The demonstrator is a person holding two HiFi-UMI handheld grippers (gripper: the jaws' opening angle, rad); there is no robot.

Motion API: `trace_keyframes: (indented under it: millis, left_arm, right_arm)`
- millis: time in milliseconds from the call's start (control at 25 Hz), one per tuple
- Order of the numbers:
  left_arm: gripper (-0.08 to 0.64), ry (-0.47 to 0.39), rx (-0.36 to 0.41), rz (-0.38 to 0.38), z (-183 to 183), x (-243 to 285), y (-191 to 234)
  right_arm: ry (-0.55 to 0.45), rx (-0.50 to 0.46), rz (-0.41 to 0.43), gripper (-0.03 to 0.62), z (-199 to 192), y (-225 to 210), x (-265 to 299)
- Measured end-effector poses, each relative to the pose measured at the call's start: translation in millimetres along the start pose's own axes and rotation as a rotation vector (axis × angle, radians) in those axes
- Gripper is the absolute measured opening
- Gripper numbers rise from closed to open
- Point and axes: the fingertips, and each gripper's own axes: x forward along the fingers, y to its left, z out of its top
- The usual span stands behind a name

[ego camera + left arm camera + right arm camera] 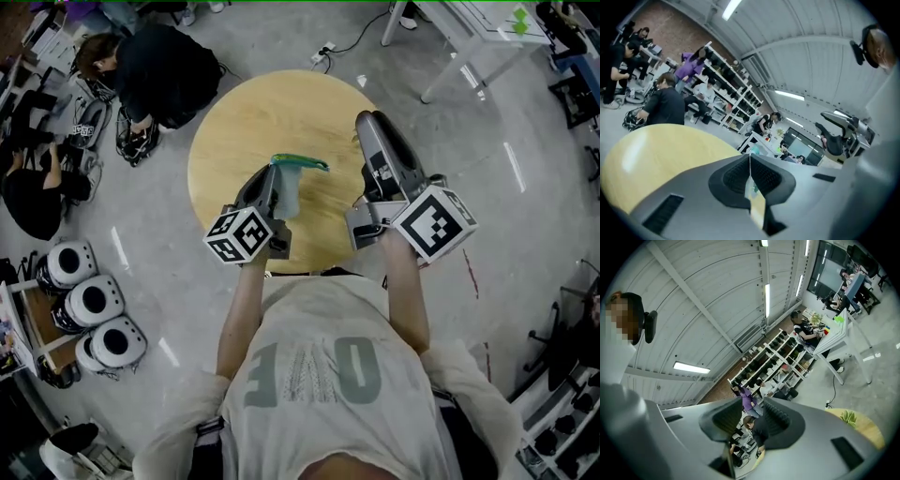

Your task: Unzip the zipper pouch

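Observation:
The pouch [289, 194] is pale grey with a green zipper edge [302, 162] along its top. It hangs above the round wooden table [248, 117], pinched by my left gripper [277, 176]. In the left gripper view, that gripper [750, 161] has its jaws pressed together on a thin strip of the pouch [757, 204]. My right gripper [368, 120] stands to the right of the pouch, apart from it, tips pointing away. Its jaws are open with nothing between them in the right gripper view [752, 411], where the green zipper edge [848, 417] shows low at the right.
A person in black [155, 61] crouches on the floor beyond the table's left side. Three white round devices [92, 302] sit on the floor at the left. A white-legged table [459, 42] stands at the upper right, with a cable and plug [325, 52] near it.

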Motion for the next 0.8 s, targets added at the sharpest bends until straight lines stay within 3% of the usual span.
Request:
trace_keyframes:
  millis: [320,800]
  left_arm:
    - [0.028,-0.036,-0.326,0.131,-19.5,-13.9,82.7]
    - [0.029,-0.003,-0.559,0.303,-79.7,-31.8,157.2]
  right_arm:
    - [-0.009,-0.028,-0.014,0.133,7.3,-5.7,-2.9]
    - [0.036,-0.053,-0.032,0.133,-8.9,0.0,-1.0]
